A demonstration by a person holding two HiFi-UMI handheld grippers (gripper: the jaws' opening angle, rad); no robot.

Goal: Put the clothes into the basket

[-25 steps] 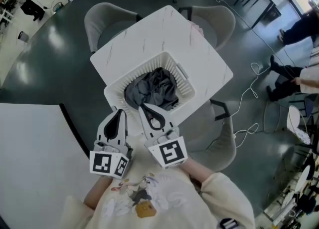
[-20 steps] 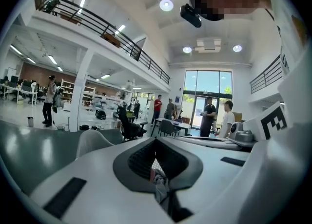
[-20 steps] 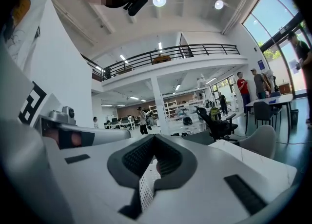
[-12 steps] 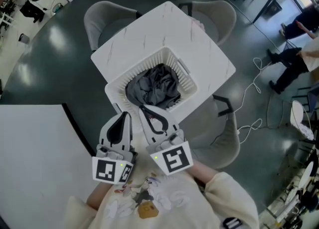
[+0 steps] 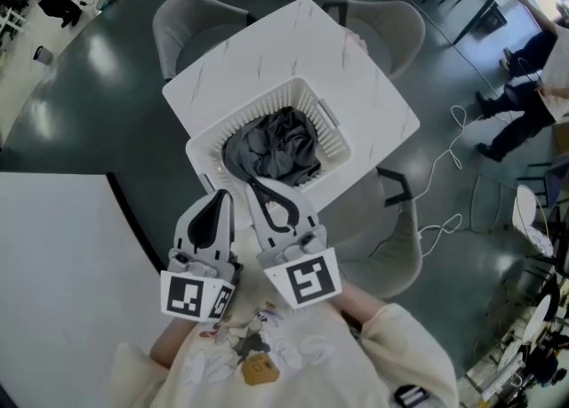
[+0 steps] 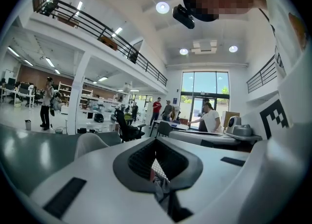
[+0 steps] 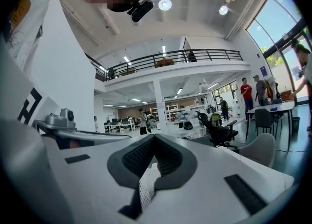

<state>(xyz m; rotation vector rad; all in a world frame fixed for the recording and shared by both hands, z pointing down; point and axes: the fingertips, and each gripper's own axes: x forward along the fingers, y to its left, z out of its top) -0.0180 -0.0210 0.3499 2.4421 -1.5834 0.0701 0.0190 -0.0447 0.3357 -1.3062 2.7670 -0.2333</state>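
- The grey garment (image 5: 276,147) lies heaped inside the basket (image 5: 333,126), near the tabletop's (image 5: 356,86) 7 o'clock edge.
- The left gripper (image 5: 216,202) and right gripper (image 5: 258,191) have jaws together and empty, at the basket's 6 o'clock rim; a bump could shove it off.

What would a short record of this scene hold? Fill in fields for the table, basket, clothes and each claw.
table: white, square, with grey chairs round it
basket: white, slatted, standing on the table
clothes: grey, crumpled inside the basket
left claw: shut, empty, by the basket's near rim
right claw: shut, empty, at the basket's near rim
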